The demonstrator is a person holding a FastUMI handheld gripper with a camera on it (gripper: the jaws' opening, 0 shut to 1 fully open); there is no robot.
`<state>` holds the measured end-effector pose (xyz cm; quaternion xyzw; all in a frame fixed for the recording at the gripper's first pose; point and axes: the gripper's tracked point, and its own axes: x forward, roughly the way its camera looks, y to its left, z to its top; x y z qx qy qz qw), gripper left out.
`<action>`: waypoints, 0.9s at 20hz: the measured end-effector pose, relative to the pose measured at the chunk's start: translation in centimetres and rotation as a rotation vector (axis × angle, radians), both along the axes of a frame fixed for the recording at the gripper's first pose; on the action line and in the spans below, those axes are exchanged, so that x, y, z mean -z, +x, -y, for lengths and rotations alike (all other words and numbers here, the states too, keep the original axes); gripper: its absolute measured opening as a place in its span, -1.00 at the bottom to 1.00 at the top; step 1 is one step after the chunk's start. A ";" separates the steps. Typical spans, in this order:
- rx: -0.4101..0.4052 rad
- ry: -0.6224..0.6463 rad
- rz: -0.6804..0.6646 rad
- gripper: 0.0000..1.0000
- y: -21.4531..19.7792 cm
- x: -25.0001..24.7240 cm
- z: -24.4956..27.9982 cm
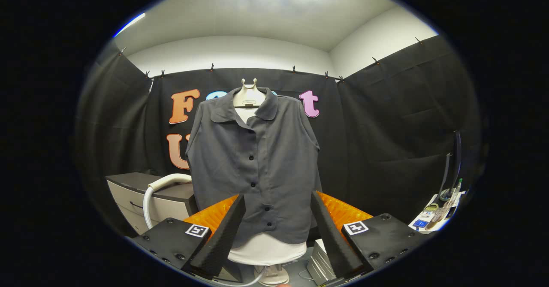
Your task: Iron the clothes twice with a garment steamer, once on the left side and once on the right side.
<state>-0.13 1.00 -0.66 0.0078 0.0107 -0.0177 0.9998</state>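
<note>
Steamer head hard to make out, just white ribbed hose (159,189) curling up left, by grey drawer cabinet (141,192). Dark grey button-up shirt (255,162) on one white mannequin torso (266,249), straight ahead beyond gripper (278,222); hem partly blocked by two black wedge fingers (227,231), spread apart, holding nothing. Cluttered white table (435,218) far right, cut off.

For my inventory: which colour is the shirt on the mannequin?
Dark grey shirt with dark buttons, seen in the gripper view beyond the open fingers.
</note>
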 end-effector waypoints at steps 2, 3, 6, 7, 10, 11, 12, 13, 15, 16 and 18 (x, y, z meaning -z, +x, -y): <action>0.006 -0.001 -0.003 0.96 -0.3 -0.1 -0.2; -0.012 0.004 -0.003 0.97 -0.5 -0.1 -0.8; -0.047 0.060 -0.018 0.97 -0.3 -0.3 -2.5; -0.053 0.083 -0.029 0.97 0.1 -0.4 -3.1; -0.087 0.111 -0.048 0.97 2.1 -1.4 -5.6; -0.104 0.098 -0.057 0.96 2.9 -1.8 -6.7; -0.124 0.087 -0.057 0.96 3.6 -2.5 -8.0; -0.141 0.086 -0.052 0.96 4.3 -3.4 -9.3; -0.190 0.080 -0.043 0.96 5.7 -5.4 -12.5; -0.209 0.075 -0.033 0.96 6.5 -6.4 -14.1; -0.216 0.077 -0.023 0.96 8.4 -8.1 -17.0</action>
